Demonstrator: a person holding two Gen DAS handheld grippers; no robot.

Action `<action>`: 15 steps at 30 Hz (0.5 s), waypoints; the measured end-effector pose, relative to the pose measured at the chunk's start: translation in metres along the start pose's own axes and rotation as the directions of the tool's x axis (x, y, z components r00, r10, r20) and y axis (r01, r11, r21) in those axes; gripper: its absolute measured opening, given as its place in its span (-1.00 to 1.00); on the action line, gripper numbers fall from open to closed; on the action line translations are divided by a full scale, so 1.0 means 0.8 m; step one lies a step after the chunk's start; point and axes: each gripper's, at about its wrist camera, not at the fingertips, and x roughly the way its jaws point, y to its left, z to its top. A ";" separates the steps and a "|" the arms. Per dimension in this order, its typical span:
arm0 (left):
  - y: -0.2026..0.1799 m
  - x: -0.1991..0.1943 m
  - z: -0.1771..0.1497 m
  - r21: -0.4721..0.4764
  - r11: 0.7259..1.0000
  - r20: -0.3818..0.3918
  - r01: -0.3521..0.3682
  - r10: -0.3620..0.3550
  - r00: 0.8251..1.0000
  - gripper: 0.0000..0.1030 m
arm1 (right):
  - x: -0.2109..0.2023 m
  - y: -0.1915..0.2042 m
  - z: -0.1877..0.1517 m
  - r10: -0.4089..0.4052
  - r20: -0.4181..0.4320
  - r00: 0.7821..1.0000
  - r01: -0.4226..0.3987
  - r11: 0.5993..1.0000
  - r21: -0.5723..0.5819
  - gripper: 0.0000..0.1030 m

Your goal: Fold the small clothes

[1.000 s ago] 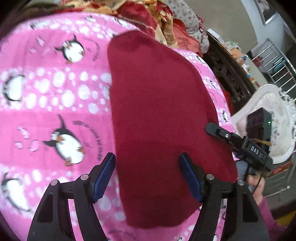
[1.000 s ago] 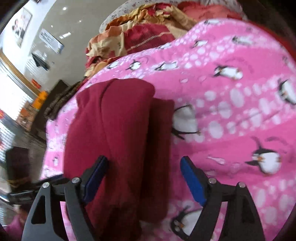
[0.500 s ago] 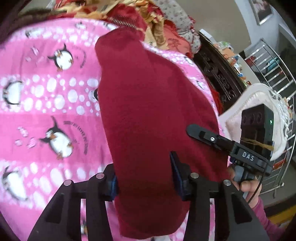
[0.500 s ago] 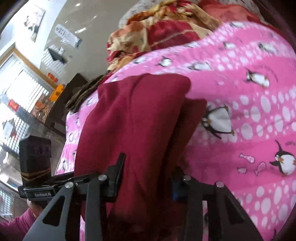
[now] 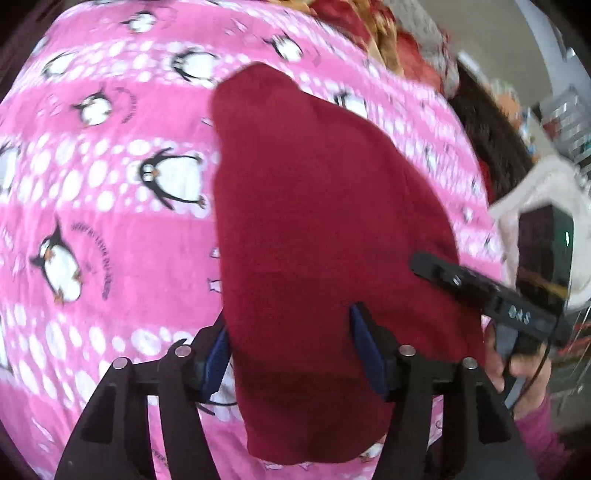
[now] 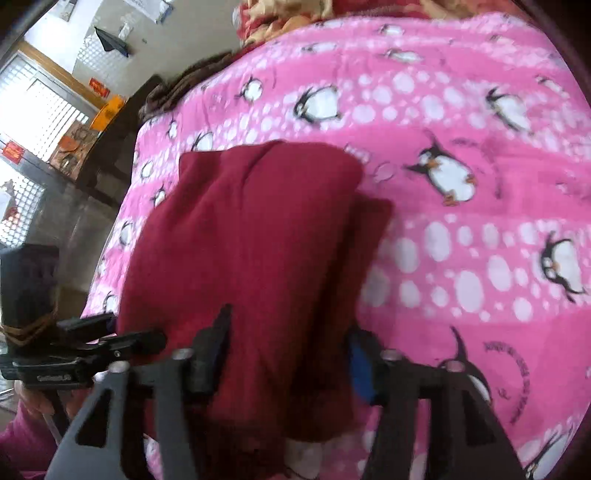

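A dark red garment (image 5: 325,236) lies folded into a long shape on a pink penguin-print blanket (image 5: 92,229), running from the lower centre of the left wrist view up toward its upper middle. The left gripper (image 5: 291,350) has its jaws narrowed around the garment's near end, the cloth bunched between the blue pads (image 5: 218,354). At the right edge of that view the right gripper (image 5: 480,288) reaches in over the garment's side, a hand (image 5: 517,373) in a pink sleeve behind it. In the right wrist view the garment (image 6: 251,240) fills the centre, a second layer showing along its right edge; the right gripper (image 6: 288,354) has its jaws drawn in on the cloth's near edge. The left gripper (image 6: 74,354) sits at the lower left. A heap of patterned fabric (image 6: 295,14) lies at the top.
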 end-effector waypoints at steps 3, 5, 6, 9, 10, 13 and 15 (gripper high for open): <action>-0.008 -0.040 -0.006 0.032 0.995 0.136 -0.091 0.086 0.987 -0.19 | -0.045 0.018 -0.004 -0.067 0.066 0.996 0.071 0.996 -0.047 0.22; -0.014 -0.055 -0.008 0.053 0.986 0.199 -0.160 0.147 0.969 -0.19 | -0.080 0.036 -0.007 -0.096 0.122 0.988 0.108 0.989 -0.099 0.22; -0.016 -0.058 -0.010 0.056 0.982 0.211 -0.181 0.165 0.963 -0.19 | -0.100 0.048 -0.010 -0.076 0.146 0.986 0.096 0.986 -0.135 0.19; -0.023 -0.058 -0.015 0.067 0.980 0.222 -0.187 0.168 0.961 -0.19 | -0.126 0.080 -0.015 -0.031 0.191 0.981 0.073 0.974 -0.216 -0.04; -0.022 -0.057 -0.017 0.073 0.978 0.227 -0.197 0.176 0.958 -0.19 | -0.124 0.094 -0.020 -0.023 0.197 0.980 0.071 0.968 -0.240 -0.07; -0.038 -0.051 -0.025 0.092 0.966 0.239 -0.242 0.215 0.947 -0.19 | -0.099 0.112 -0.041 -0.065 0.141 0.988 0.106 0.945 -0.310 -0.26; -0.040 -0.052 -0.035 0.091 0.966 0.254 -0.242 0.213 0.943 -0.19 | -0.073 0.104 -0.057 -0.192 0.120 0.974 0.222 0.919 -0.326 -0.36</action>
